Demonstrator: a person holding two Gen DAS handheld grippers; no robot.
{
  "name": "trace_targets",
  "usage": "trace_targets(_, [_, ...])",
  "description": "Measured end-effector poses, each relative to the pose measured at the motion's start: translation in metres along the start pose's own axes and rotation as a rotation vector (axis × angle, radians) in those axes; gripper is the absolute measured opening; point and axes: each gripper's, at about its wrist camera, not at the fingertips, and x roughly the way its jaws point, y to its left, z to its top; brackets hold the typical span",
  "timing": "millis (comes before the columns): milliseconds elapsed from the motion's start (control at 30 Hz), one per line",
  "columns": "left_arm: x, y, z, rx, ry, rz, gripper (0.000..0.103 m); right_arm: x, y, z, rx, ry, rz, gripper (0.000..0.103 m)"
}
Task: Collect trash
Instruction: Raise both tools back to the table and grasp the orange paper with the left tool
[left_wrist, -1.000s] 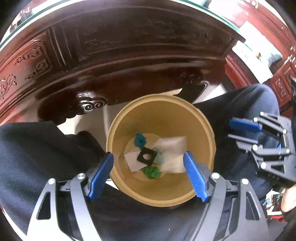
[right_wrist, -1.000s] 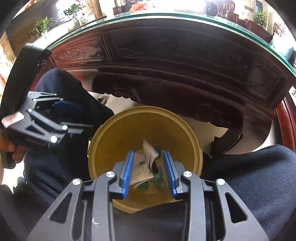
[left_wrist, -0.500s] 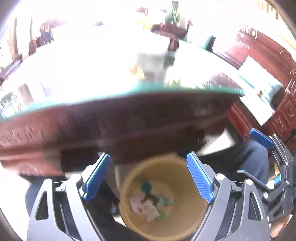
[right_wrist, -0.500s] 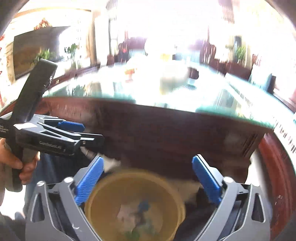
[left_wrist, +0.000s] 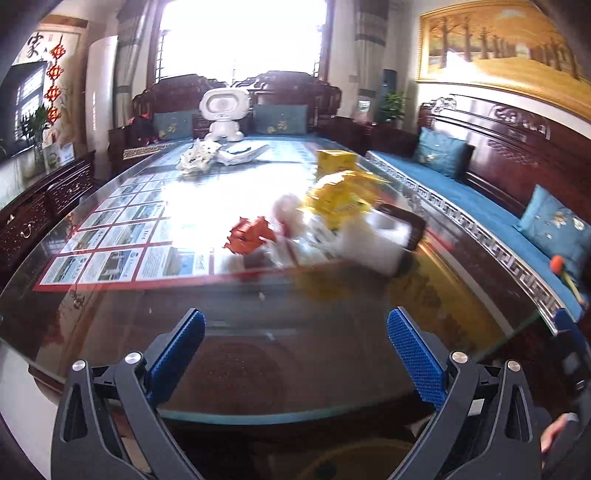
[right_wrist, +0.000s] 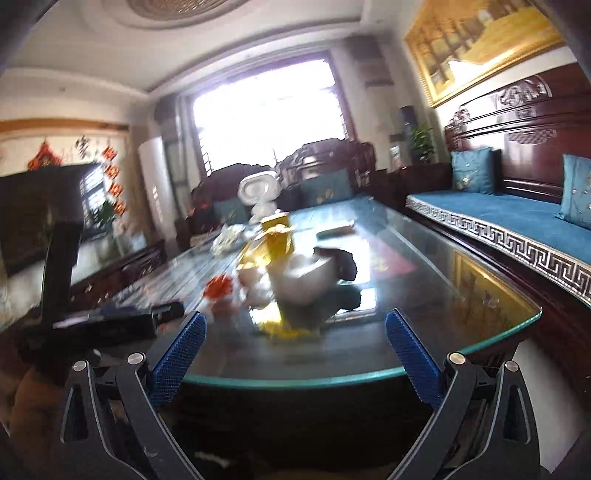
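My left claw is spread wide with nothing between the pads, and those jaws have just been opening further. My right claw is also wide apart and empty. Both sit above the near edge of the glass-topped worktop.

Trash is bunched past the middle of the worktop, toward its right edge – a crumpled red wrapper, white crumpled paper just right of it, a yellow bag behind, and a white container on a dark tray. All blurred, so contact between the pieces is unclear.

More white paper lies near the far edge, in front of a white robot toy. In the right view my left claw's black body shows at the left.
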Motion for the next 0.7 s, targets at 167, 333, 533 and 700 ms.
trace_targets(167, [0.035, 0.022, 0.015, -0.040, 0.037, 0.011, 0.099, 0.039, 0.005, 0.010, -0.043, 0.027, -0.029, 0.095])
trace_targets(333, [0.075, 0.036, 0.035, -0.058, 0.069, 0.020, 0.099, 0.082, 0.010, 0.017, -0.076, 0.064, -0.021, 0.095])
trace_targets(533, [0.119, 0.049, 0.053, -0.028, 0.134, 0.055, 0.099, 0.129, 0.018, 0.035, -0.124, 0.127, -0.026, 0.095])
trace_targets(700, [0.151, 0.058, 0.060, -0.044, 0.217, 0.027, 0.098, 0.152, 0.026, 0.039, -0.148, 0.159, -0.004, 0.094])
